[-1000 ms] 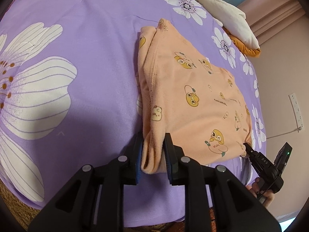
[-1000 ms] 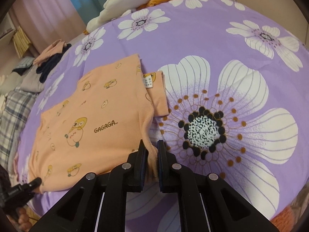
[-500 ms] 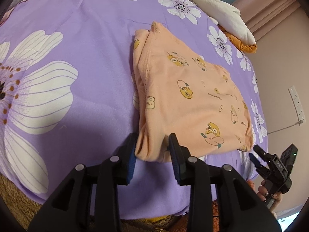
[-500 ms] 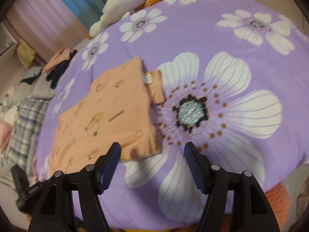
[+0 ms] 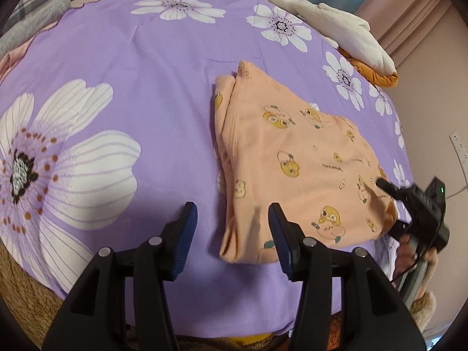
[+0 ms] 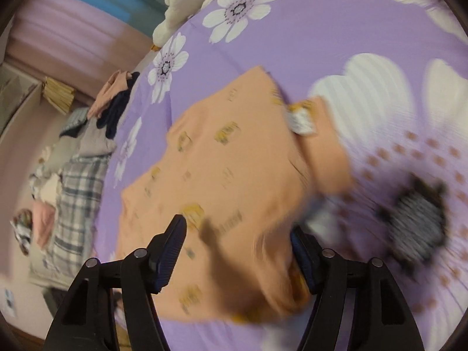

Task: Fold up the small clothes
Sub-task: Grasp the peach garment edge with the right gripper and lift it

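Note:
A small orange shirt (image 5: 292,158) with cartoon prints lies partly folded on the purple flowered bedsheet (image 5: 146,87). My left gripper (image 5: 232,228) is open and empty, its jaws astride the shirt's near left corner, just above it. My right gripper (image 6: 238,245) is open and empty, low over the shirt (image 6: 222,175) near its front edge; this view is blurred by motion. The right gripper also shows in the left wrist view (image 5: 415,204) at the shirt's right corner.
A white and orange plush toy (image 5: 345,29) lies at the bed's far edge. A plaid blanket (image 6: 76,199) and a heap of clothes (image 6: 114,108) lie at the bed's left side. The bed's near edge (image 5: 204,321) runs under my left gripper. A wall (image 5: 433,102) stands to the right.
Both grippers have opened and let go of the shirt's corners. The shirt now lies flat on the bed. The right gripper has swung over the shirt.

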A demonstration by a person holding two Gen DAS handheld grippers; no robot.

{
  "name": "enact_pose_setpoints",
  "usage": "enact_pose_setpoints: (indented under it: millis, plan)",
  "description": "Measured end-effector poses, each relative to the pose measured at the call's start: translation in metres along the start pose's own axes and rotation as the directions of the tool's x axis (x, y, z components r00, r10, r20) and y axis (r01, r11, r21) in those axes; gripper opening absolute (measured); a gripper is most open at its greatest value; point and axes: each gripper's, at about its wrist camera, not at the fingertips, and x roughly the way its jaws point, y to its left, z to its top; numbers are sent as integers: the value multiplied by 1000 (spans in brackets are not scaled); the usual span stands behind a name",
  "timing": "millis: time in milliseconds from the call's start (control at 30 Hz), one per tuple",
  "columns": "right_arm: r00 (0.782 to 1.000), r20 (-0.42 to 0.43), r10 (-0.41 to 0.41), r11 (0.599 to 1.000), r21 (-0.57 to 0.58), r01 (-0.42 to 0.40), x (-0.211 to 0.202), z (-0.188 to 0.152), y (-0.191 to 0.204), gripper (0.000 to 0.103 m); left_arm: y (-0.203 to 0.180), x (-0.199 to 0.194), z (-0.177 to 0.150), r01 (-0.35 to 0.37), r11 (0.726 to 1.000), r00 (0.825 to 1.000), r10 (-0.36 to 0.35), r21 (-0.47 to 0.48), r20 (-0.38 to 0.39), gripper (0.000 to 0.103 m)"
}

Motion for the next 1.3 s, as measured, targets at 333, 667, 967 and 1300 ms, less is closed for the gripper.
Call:
enact_pose_setpoints:
  millis: [333,667,967,1300]
  plan:
    - [983,136,-125,992,28,123,5,-22,8,22,-15,-5,5,-68,997,997,67,26,32,53]
    - [972,224,-71,997,-20,78,-32,-13,23,17,-32,3,10,-90,994,996,90,64,6,53]
    - [955,276,-104,995,24,102,-56,-5,11,17,-50,14,13,-58,993,997,62,100,-40,53]
    - [904,341,-257,966,80,244,-81,-2,-5,17,-59,37,7,-16,993,993,29,115,-118,63]
